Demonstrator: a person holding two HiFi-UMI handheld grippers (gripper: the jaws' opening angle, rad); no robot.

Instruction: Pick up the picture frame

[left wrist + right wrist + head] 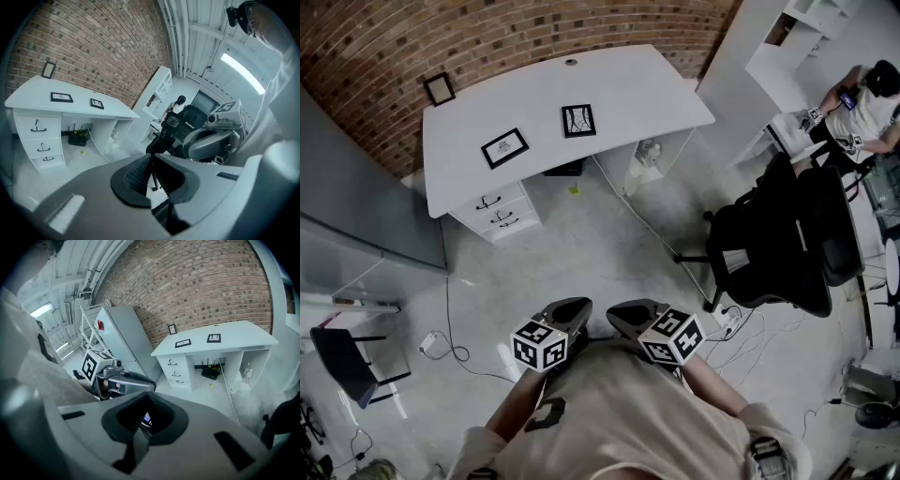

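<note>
Picture frame, head view: three on the white desk [619, 84], upper left: left flat frame [504, 148], right flat frame [578, 121], upright frame [440, 89]. We might take the wrong one.
Left gripper view: left gripper [151, 172] pinched closed, empty; desk far left. Arriving closed, we'd shove a frame.
Right gripper view: right gripper [143, 425] closed on nothing; office chair [281, 427], lower right, could snag us.

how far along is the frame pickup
Nothing done: the left frame and right frame lie flat on the desk, untouched. In hand: nothing; left gripper and right gripper are shut, empty, far from it. Left: approach, grasp, lift.
</note>
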